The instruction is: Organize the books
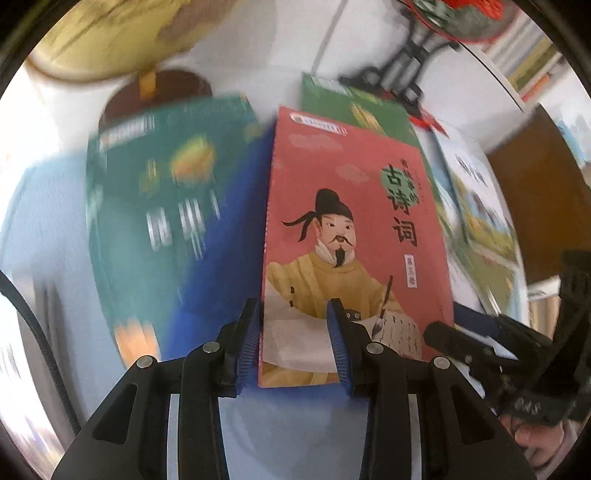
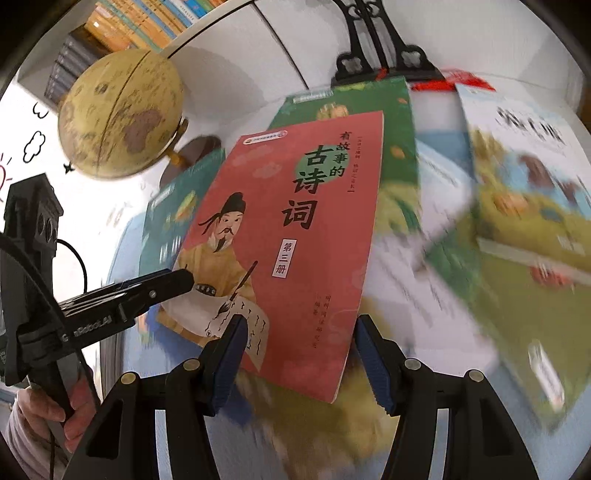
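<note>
A red book with a painted scholar in yellow on its cover hangs tilted above the other books. My left gripper is shut on its lower left edge; in the right wrist view its black fingers clamp that edge. My right gripper is open, one finger over the cover's lower part and the other just off the right edge. In the left wrist view the right gripper reaches the book's lower right corner.
Below lie a teal book, a green book and a pale landscape-cover book on a light blue surface. A globe, a black stand and a bookshelf sit behind.
</note>
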Demonstrator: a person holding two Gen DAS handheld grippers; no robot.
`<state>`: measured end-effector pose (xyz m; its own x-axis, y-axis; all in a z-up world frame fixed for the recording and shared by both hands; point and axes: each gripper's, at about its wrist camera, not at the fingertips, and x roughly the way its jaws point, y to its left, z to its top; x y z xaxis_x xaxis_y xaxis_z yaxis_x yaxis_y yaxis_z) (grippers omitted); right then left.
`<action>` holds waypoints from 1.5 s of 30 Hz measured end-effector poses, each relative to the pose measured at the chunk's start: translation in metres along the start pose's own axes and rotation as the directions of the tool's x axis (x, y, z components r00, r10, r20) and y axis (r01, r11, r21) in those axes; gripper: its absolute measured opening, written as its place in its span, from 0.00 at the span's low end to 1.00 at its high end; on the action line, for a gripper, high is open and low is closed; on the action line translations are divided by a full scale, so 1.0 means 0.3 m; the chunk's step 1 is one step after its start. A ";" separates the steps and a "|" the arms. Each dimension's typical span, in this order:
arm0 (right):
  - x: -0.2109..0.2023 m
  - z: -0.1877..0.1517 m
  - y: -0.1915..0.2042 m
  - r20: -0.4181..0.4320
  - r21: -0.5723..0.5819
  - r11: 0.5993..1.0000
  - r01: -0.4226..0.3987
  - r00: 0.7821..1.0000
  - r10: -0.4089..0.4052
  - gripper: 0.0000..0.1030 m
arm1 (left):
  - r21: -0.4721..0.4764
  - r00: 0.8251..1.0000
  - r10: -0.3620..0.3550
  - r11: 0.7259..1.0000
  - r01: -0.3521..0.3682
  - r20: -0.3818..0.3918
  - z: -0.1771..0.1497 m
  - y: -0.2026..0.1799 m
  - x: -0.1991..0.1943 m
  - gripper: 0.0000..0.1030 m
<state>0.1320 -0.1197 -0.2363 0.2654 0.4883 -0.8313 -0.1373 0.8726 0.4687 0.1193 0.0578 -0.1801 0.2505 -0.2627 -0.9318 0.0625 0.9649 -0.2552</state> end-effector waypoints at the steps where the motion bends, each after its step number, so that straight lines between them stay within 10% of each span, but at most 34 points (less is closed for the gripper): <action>1: -0.024 -0.063 -0.015 -0.024 0.009 1.000 -0.010 1.000 0.010 0.58 | -0.001 0.999 -0.028 1.000 0.028 -0.027 -0.061 -0.006 -0.009 0.32; 7: -0.100 -0.337 -0.136 -0.108 0.124 0.982 -0.144 0.982 0.158 0.57 | -0.020 0.970 -0.160 0.987 0.159 -0.182 -0.296 0.002 0.022 0.32; 17: -0.076 -0.281 -0.219 -0.079 0.135 0.958 -0.253 0.961 0.265 0.39 | -0.088 0.951 -0.266 0.963 0.255 -0.160 -0.229 0.044 0.026 0.30; 28: -0.040 -0.233 -0.329 -0.072 0.210 0.879 -0.427 0.890 0.449 0.34 | -0.104 0.936 -0.288 0.957 0.272 -0.201 -0.202 0.061 0.062 0.25; 32: -0.031 -0.197 -0.297 -0.100 0.148 0.924 -0.352 0.924 0.368 0.15 | -0.086 0.946 -0.251 0.967 0.239 -0.206 -0.202 0.042 0.058 0.24; 45: -0.213 -0.172 -0.139 -0.031 0.024 0.914 -0.406 0.913 0.406 0.07 | 0.070 0.988 -0.119 0.989 0.126 -0.099 -0.152 -0.050 -0.119 0.22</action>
<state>0.0716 -0.1869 -0.2181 0.1573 0.8007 -0.5781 -0.2102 0.5991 0.7726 0.0653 0.0524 -0.1549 0.1447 -0.3751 -0.9156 0.1613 0.9219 -0.3522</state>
